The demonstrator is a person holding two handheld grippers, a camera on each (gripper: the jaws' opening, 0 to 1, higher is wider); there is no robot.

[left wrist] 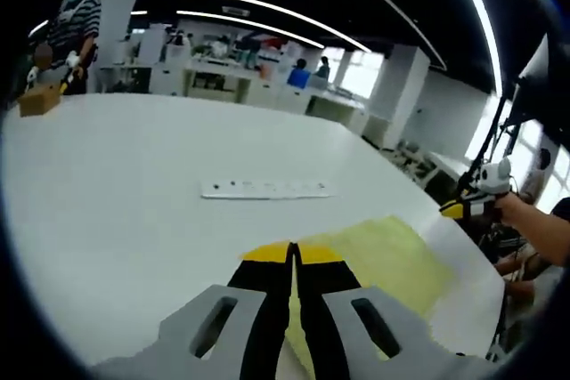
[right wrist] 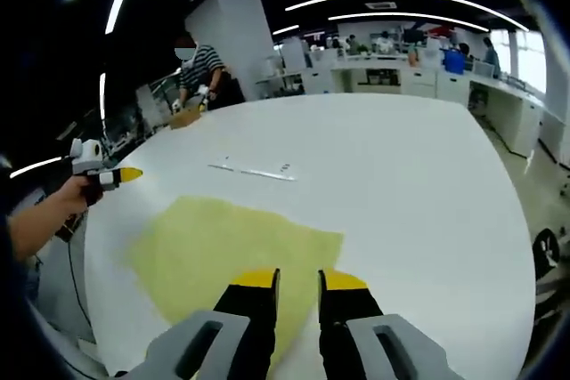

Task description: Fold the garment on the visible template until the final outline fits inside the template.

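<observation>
Garment (right wrist: 233,254), pale yellow, is lying flat on the white tabletop (right wrist: 392,184), lower left of the right gripper view. Right tool (right wrist: 298,280) is hovering over its near edge, jaws parted. Left tool (left wrist: 293,254) is showing jaws pressed together, nothing between. White strip (left wrist: 265,189) is lying mid-tabletop; its markings are unreadable.

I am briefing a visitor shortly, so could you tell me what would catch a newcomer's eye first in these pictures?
First, the pale yellow cloth garment lying flat on the big white table, just ahead of the right gripper, whose yellow-tipped jaws stand apart. The left gripper holds its jaws together over the garment's edge. Farther off lies a thin white strip.
</observation>
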